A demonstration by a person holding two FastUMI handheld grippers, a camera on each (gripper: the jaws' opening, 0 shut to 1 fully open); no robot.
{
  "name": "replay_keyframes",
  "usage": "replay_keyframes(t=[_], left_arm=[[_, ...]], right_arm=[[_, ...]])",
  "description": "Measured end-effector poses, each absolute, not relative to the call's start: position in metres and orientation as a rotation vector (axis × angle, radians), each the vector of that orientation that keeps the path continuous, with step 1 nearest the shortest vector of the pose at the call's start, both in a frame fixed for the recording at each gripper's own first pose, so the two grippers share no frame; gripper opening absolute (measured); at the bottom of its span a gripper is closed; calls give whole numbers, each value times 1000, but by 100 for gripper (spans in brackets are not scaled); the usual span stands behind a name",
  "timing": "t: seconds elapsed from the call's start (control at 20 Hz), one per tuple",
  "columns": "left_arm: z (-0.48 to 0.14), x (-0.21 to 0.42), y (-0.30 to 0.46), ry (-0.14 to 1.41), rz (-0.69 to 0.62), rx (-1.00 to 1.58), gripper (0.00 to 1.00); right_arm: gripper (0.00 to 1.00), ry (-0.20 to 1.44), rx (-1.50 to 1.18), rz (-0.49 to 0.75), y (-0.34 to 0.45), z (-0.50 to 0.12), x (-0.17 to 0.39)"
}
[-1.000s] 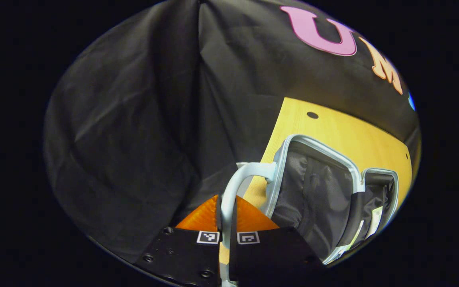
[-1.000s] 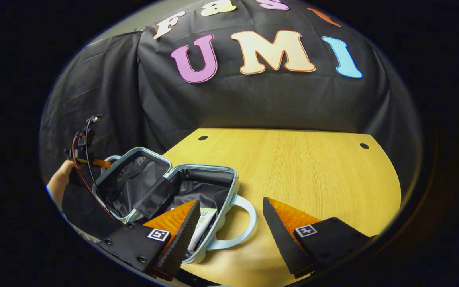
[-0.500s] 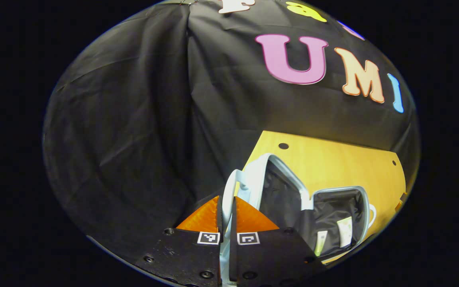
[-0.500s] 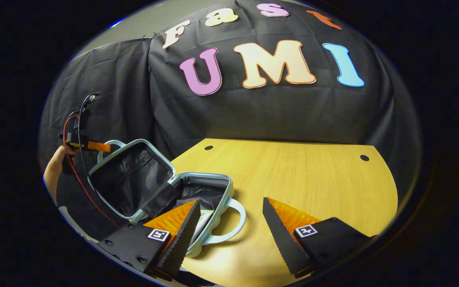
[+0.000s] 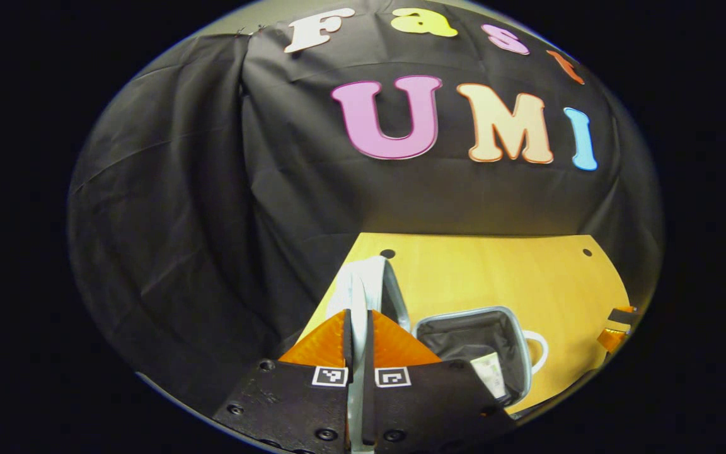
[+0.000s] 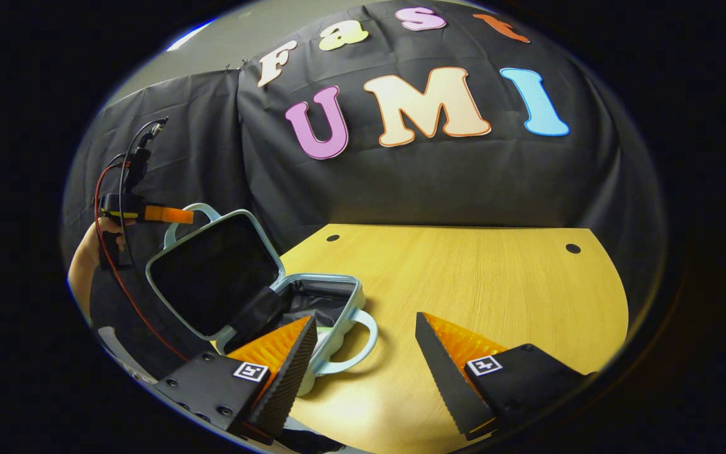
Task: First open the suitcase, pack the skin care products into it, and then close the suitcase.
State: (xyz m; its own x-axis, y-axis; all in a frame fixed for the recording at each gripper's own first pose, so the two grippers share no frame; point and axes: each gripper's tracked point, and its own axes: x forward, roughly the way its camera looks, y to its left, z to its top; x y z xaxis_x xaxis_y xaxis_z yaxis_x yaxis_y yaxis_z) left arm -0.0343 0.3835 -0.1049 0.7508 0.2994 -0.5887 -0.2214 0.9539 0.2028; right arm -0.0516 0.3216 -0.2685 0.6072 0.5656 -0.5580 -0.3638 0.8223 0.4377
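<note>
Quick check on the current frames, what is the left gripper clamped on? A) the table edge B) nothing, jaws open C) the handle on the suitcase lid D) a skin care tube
C: in the left gripper view the left gripper has both fingers closed on the pale lid handle, and the right gripper view shows it at that handle with the suitcase lid raised.

Suitcase (image 6: 331,296) on wooden table (image 6: 495,284)

The suitcase (image 6: 256,277) has a smooth, slightly glossy pale-blue plastic shell and handle (image 6: 363,343) with a matt black cloth lining (image 5: 464,331), it lies on a table (image 6: 476,284) of smooth light wood grain with a soft sheen, and the wall (image 6: 401,183) is wrinkled matt black cloth.
</note>
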Motion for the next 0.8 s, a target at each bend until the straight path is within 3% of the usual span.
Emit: replay_keyframes(t=[0.35, 0.8], left_arm=[[-122, -8, 270, 641, 82, 74, 2], [-180, -5, 170, 713, -44, 11, 2]], right_arm=[[98, 717, 323, 543, 298, -256, -51], [98, 712, 331, 514, 256, -253, -52]])
